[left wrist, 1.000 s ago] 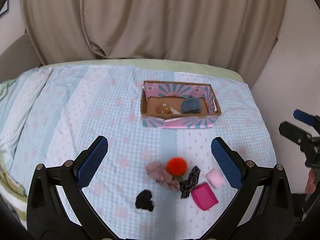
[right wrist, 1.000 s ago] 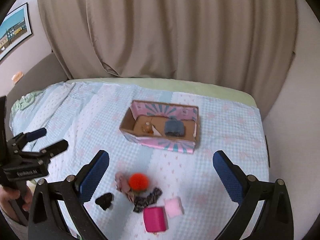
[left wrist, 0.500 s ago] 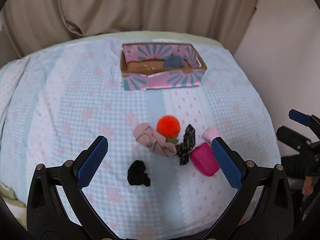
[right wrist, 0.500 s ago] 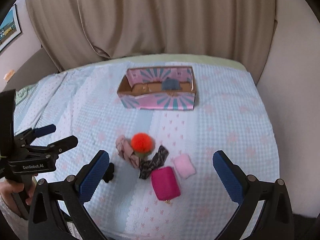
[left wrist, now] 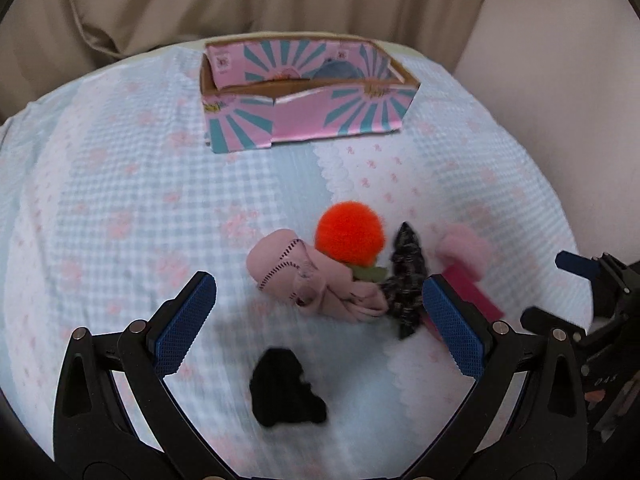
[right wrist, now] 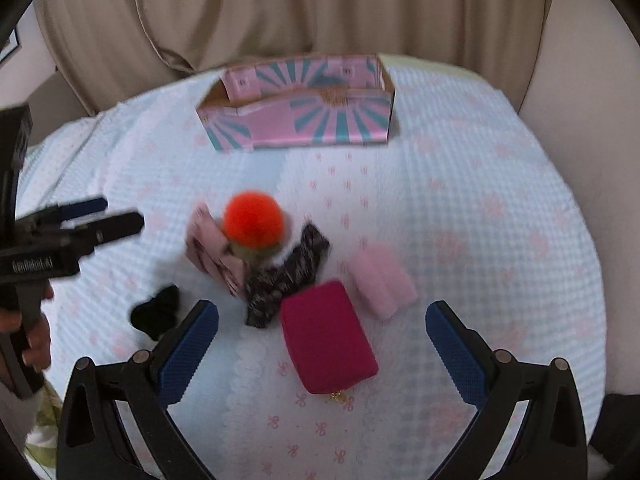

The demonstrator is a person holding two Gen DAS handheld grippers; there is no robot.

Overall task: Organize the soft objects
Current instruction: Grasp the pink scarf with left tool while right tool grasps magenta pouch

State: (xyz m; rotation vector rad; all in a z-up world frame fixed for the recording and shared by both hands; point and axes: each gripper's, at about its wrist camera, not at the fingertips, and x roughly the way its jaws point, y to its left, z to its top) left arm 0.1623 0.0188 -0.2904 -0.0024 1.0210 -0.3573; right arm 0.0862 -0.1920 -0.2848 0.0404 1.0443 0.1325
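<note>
The soft things are lying clustered mid-bed: orange pompom (left wrist: 349,230) touching pink cloth (left wrist: 316,282), patterned cloth (left wrist: 406,280), magenta pouch (right wrist: 328,338), pink pad (right wrist: 382,282), black cloth (left wrist: 284,388) apart. The box (left wrist: 308,114) is sitting beyond. Left gripper (left wrist: 320,322) and right gripper (right wrist: 322,342) are hovering, jaws wide, empty.

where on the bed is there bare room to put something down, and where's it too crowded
Bare quilt lies between the pink box and the orange pompom, and to the right of the pale pink pad. It is crowded where the pompom, pink cloth, dark scrunchie and magenta pouch cluster.
</note>
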